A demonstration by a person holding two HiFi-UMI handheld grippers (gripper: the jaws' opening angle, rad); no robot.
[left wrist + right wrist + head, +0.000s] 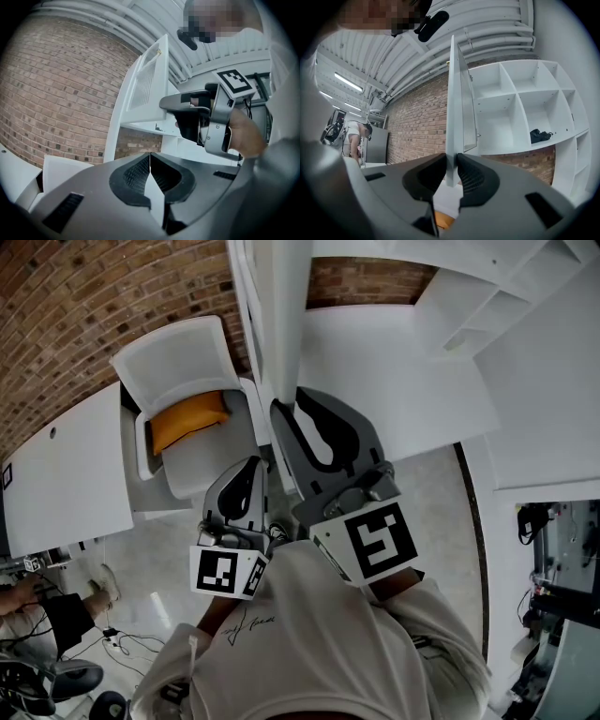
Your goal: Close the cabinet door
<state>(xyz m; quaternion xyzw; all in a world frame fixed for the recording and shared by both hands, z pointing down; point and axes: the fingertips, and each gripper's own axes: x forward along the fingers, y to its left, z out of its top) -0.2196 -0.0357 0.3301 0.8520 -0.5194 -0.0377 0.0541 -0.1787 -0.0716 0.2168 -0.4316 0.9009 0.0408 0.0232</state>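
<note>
Right gripper view shows me my right gripper (451, 169) pinching the lower edge of the white cabinet door (454, 93), which stands open and edge-on to the camera, with the white shelves (520, 108) to its right. Left gripper view shows my left gripper (150, 174) with its fingers pressed together on nothing. In the head view it sits just beside the right one, and a chair (173, 362) with an orange cushion (189, 418) stands left of the door

A converted industrial workspace, lab-like: bare brick wall (84, 306), white cubby shelving (520, 92), exposed ceiling pipes (497, 28) and strip lights (347, 82) overhead, loose cables (122, 643) on the floor (164, 589) near a white chair (173, 357)
</note>
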